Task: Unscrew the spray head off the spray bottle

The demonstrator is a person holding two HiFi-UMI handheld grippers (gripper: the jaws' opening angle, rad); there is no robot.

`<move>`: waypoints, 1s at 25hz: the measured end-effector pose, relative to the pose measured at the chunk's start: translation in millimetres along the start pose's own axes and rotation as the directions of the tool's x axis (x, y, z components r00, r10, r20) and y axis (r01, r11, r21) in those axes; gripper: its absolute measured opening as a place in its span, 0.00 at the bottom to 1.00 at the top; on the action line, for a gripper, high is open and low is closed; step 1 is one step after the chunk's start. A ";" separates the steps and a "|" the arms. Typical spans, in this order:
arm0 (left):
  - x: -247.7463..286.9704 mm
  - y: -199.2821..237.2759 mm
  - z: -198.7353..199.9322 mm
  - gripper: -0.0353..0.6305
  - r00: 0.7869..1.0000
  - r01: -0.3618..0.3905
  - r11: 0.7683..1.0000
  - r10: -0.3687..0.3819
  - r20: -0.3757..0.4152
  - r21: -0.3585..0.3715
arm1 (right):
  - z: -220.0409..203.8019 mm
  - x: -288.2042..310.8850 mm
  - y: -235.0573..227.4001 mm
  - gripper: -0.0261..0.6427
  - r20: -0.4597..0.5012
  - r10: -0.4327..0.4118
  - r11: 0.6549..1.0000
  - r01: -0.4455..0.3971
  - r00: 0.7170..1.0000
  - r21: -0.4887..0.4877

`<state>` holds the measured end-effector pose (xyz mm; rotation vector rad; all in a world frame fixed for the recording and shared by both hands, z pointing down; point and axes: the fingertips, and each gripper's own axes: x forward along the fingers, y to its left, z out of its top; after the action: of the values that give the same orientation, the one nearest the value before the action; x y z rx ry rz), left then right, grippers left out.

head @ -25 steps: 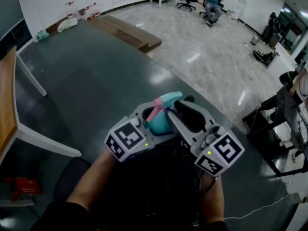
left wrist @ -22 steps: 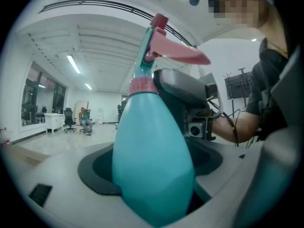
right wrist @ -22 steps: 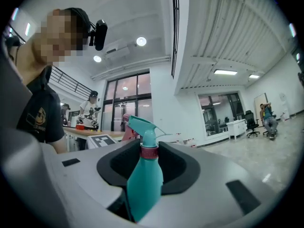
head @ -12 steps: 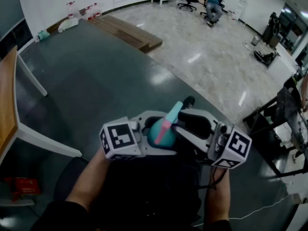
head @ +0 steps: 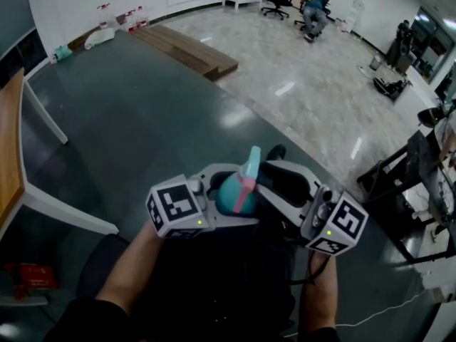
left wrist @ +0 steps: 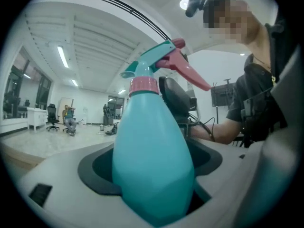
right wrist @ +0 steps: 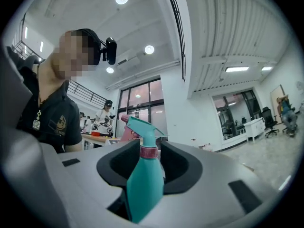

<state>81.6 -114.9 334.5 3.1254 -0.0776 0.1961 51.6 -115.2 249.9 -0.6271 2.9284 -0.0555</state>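
**Both grippers on the teal bottle above the dark table**

A dark, glossy table (head: pixel 142 120) fills the lower part of the head view. Beyond its edge lie a pale marble floor (head: pixel 306 70) and a low wooden platform (head: pixel 189 48). A person sits on an office chair (head: pixel 313 9) at the far wall. A wooden-topped table with white legs (head: pixel 11 155) stands at the left edge.

The two grippers meet close in front of the person, over the dark table, with their marker cubes turned up toward the head camera. The spray bottle (head: pixel 231 191) sits between them, its nozzle pointing away and upward.

The left gripper (left wrist: pixel 152 167) is clamped on the bottle's wide teal body, which fills the gap between its jaws. From this side the spray head (left wrist: pixel 152 61) rises above the jaws, with its pink trigger (left wrist: pixel 187 72) sticking out to the right.

The right gripper (right wrist: pixel 148 167) comes in from the opposite side. Its black pads (right wrist: pixel 178 163) stand on either side of the bottle's neck and sit against the pink collar (right wrist: pixel 148 152) at the base of the spray head, so it grasps the head there. The head is on the bottle, with the collar seated on the neck.

The person's bare forearms (head: pixel 135 269) reach up from the bottom of the head view to the grippers.
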 end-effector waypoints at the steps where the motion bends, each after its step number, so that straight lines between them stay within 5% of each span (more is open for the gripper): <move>1: 0.3 6.1 -0.4 0.68 0.999 -0.044 0.999 0.044 -0.009 -0.004 | 1.6 -2.1 -3.1 0.22 0.011 -0.024 1.000 0.023 1.000 0.002; 7: -8.0 49.7 -3.6 0.68 0.952 -0.307 0.951 0.306 -0.021 -0.035 | 15.2 -4.3 -4.3 0.22 0.072 -0.118 0.993 0.118 0.990 0.008; 10: -11.3 63.4 -10.4 0.68 0.924 -0.382 0.924 0.380 -0.051 -0.034 | 12.9 5.6 2.2 0.22 0.053 -0.149 0.988 0.151 0.987 -0.027; 16: -8.3 62.5 -6.7 0.68 0.921 -0.388 0.921 0.386 -0.043 -0.031 | -1.7 14.4 4.6 0.22 -0.033 -0.197 0.975 0.192 0.980 -0.111; 25: -7.7 60.9 -1.5 0.68 0.931 -0.365 0.930 0.365 -0.015 -0.031 | 0.6 0.2 -4.5 0.22 -0.027 -0.224 0.969 0.219 0.974 -0.116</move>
<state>70.7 -175.4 335.4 3.0448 -0.6580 0.2076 53.3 -119.5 249.6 -0.9803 2.9007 0.0750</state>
